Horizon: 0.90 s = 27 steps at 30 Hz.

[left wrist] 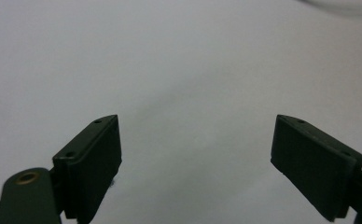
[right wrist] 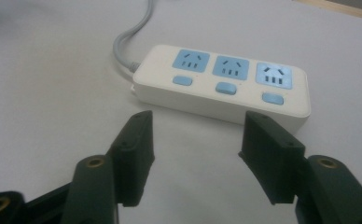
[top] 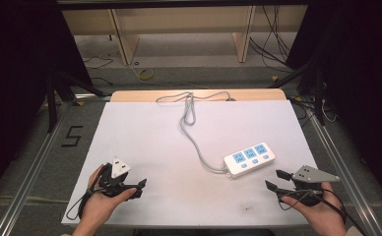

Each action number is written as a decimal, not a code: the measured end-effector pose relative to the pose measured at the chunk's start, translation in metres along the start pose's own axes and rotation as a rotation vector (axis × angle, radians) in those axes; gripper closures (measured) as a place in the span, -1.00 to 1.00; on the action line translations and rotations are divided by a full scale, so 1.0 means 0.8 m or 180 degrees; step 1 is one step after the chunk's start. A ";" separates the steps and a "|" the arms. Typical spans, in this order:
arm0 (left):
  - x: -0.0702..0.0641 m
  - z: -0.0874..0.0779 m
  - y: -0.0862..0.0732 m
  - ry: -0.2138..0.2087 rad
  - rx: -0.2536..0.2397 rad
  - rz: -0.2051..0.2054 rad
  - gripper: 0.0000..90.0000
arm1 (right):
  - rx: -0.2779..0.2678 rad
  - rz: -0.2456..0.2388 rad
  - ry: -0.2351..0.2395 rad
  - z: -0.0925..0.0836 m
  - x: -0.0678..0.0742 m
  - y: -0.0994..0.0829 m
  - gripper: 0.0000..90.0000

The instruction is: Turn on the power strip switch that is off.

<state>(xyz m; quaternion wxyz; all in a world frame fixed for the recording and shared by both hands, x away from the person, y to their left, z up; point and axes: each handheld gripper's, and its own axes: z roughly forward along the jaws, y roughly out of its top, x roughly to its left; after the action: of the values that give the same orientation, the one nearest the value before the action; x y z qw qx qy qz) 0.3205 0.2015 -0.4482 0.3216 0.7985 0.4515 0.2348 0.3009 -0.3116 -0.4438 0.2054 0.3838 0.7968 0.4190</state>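
Nothing has been grasped yet: the white power strip [top: 249, 159], with three blue sockets and three blue switches, lies untouched right of centre in the high view, its grey cable [top: 194, 132] running up toward the top edge of the white table [top: 144, 137]. The right gripper [top: 276, 179], at the lower right of that frame, points at the strip with its jaws spread wide and nothing between them, near it but not touching. The left gripper [top: 141, 189], at the lower left and well apart from the strip, also stands wide open and empty over bare tabletop, so by my judgement the reach, the grip and whatever handling follows are all still to come.
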 end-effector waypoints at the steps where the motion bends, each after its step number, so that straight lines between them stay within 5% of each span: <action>1: -0.001 0.001 0.001 0.0004 0.0002 0.0007 -0.65 | -0.0003 0.0005 -0.0006 0.000 0.000 0.001 0.11; 11: -0.005 0.002 0.005 0.0004 -0.0017 0.0019 -0.65 | 0.0062 -0.0149 -0.0162 -0.002 0.001 0.010 0.99; 27: -0.005 0.003 0.005 0.0017 -0.0009 -0.0009 -0.65 | 0.0240 0.0059 -0.0174 0.014 -0.010 0.028 1.00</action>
<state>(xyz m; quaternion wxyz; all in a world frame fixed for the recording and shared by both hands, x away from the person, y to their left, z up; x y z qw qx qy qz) 0.3223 0.1959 -0.4472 0.3218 0.7968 0.4531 0.2370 0.3231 -0.3046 -0.4314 0.2087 0.4099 0.8025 0.3800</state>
